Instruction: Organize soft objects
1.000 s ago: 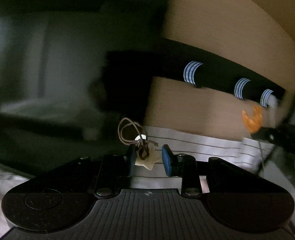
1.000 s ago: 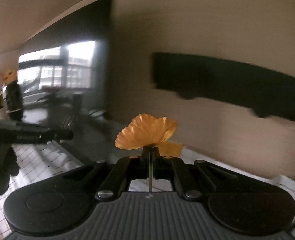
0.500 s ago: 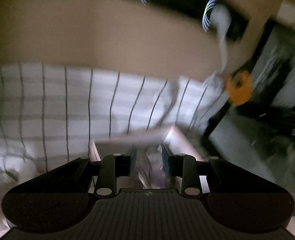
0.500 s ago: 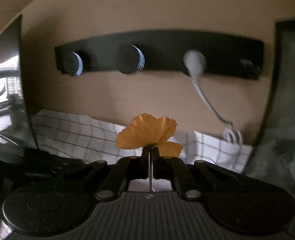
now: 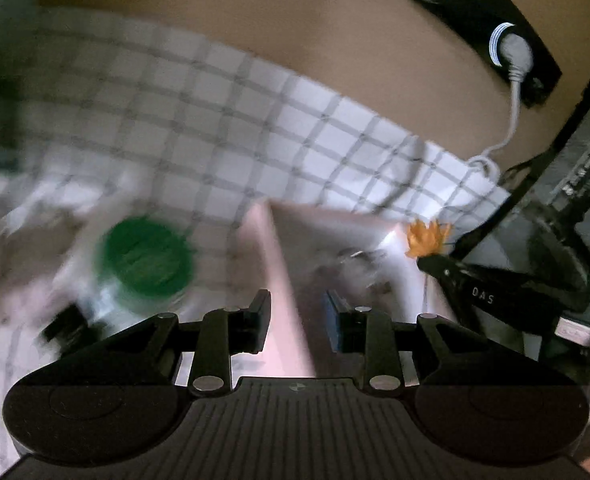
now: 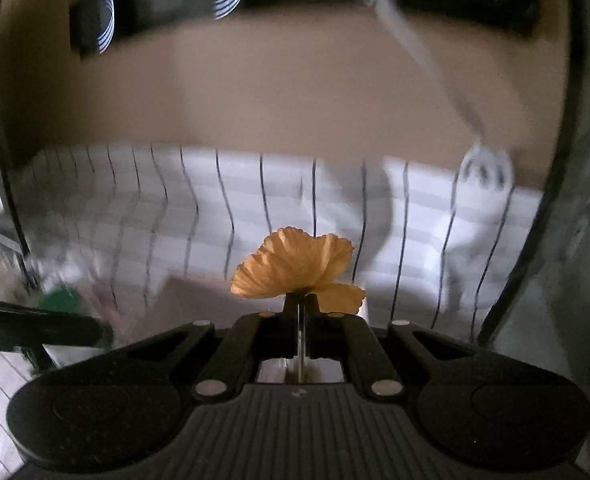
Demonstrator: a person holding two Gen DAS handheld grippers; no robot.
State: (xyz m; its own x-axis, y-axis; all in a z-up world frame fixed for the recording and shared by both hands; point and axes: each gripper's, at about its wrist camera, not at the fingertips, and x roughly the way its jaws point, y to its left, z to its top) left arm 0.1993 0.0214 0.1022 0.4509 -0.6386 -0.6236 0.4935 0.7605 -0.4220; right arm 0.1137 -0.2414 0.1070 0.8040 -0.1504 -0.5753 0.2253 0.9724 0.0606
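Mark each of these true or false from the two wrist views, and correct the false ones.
1. The right gripper is shut on an orange fabric flower. True.
2. The cloth on the surface is plain red. False: it is white with a dark grid.
3. A round green thing lies left of the pink box in the left wrist view. True.
4. The left gripper has its jaws pressed together. False: they stand apart.
5. A white cable hangs from the black bar on the wall. True.
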